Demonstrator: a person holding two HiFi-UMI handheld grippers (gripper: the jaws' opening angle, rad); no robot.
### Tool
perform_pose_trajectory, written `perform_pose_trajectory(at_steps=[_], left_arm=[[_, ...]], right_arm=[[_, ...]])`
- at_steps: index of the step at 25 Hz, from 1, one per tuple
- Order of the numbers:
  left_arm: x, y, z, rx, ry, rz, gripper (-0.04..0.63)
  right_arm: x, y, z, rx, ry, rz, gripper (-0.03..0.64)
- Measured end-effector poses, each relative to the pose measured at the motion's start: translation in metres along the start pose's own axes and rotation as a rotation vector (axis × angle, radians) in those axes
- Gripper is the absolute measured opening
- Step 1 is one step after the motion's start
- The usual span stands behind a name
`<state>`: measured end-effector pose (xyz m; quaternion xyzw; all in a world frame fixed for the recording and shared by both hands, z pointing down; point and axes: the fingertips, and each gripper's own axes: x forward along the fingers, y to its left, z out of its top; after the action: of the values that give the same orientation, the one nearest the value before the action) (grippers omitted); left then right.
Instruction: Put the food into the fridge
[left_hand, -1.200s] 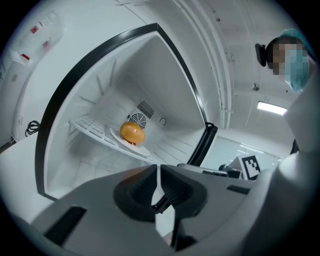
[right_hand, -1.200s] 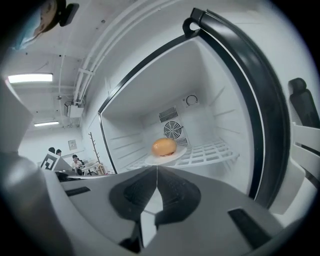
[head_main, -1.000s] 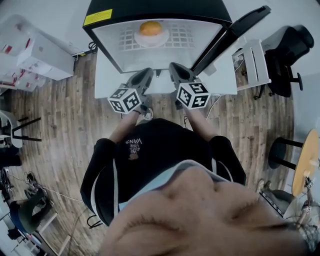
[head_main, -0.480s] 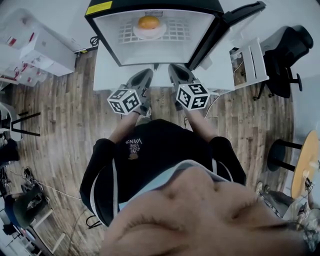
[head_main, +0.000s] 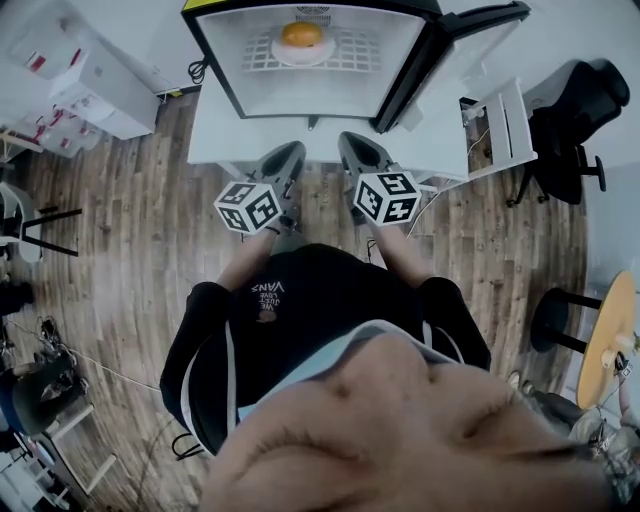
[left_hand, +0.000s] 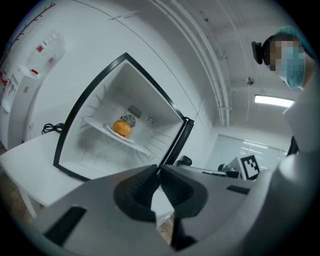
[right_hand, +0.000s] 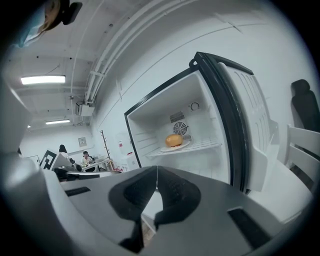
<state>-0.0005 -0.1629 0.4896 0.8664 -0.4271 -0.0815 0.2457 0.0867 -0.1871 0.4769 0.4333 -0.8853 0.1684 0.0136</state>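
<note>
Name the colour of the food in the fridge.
The food is orange, clearest in right gripper view.

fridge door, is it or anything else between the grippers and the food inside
Nothing visible does. The fridge door stands swung open, and the left gripper and right gripper, both shut and empty, look straight at the food on its plate inside.

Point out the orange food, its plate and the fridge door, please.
orange food (head_main: 301, 33), head view, its top.
plate (left_hand: 130, 139), left gripper view, its near rim.
fridge door (right_hand: 247, 120), right gripper view, its inner lining.
</note>
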Motion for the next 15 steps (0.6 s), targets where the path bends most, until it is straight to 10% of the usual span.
perform_pose_trajectory(at_steps=[15], left_arm=[[-0.011, -0.011, 0.001, 0.049, -0.007, -0.003, 0.029]], right_arm=[[-0.014, 0.01, -0.002, -0.016, -0.021, -0.009, 0.015]])
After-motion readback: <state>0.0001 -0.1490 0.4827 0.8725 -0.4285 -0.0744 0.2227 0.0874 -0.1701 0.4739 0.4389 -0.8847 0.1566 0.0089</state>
